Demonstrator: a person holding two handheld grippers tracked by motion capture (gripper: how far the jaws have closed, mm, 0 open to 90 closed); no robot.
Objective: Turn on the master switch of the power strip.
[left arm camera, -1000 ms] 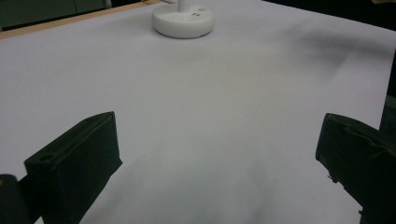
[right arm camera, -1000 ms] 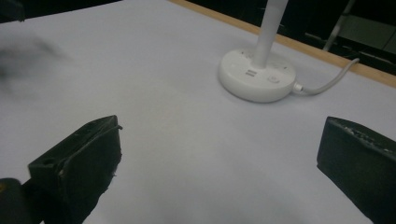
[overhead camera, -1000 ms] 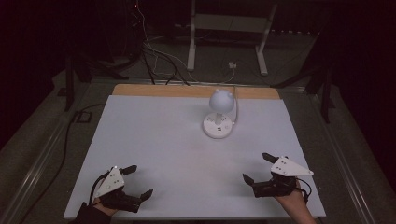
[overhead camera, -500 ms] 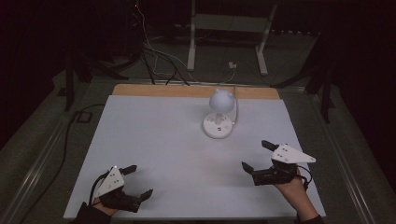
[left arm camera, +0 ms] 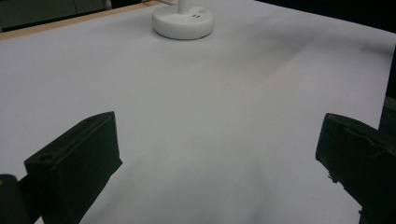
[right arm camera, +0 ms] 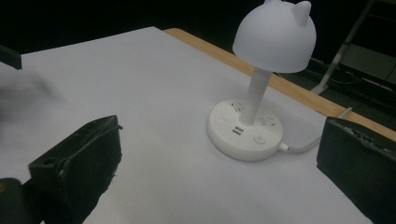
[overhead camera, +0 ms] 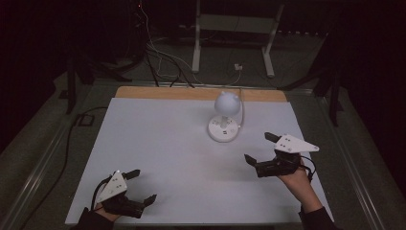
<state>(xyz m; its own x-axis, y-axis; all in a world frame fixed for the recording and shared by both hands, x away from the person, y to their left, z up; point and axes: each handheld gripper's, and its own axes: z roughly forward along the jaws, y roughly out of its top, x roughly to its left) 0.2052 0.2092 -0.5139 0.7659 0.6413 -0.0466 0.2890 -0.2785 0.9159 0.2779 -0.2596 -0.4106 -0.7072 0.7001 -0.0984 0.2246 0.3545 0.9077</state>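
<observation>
White lamp [overhead camera: 226,117] awaits as the right claw [overhead camera: 262,148], spread and empty, approaches; next, close on its base.

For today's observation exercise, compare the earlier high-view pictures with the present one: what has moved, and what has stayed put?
The right hand-held gripper has moved forward across the table toward the lamp, jaws open, holding nothing. Nothing was grasped or released. The left hand-held gripper stays at the near left edge, open, and the lamp and its cord have not shifted.
</observation>
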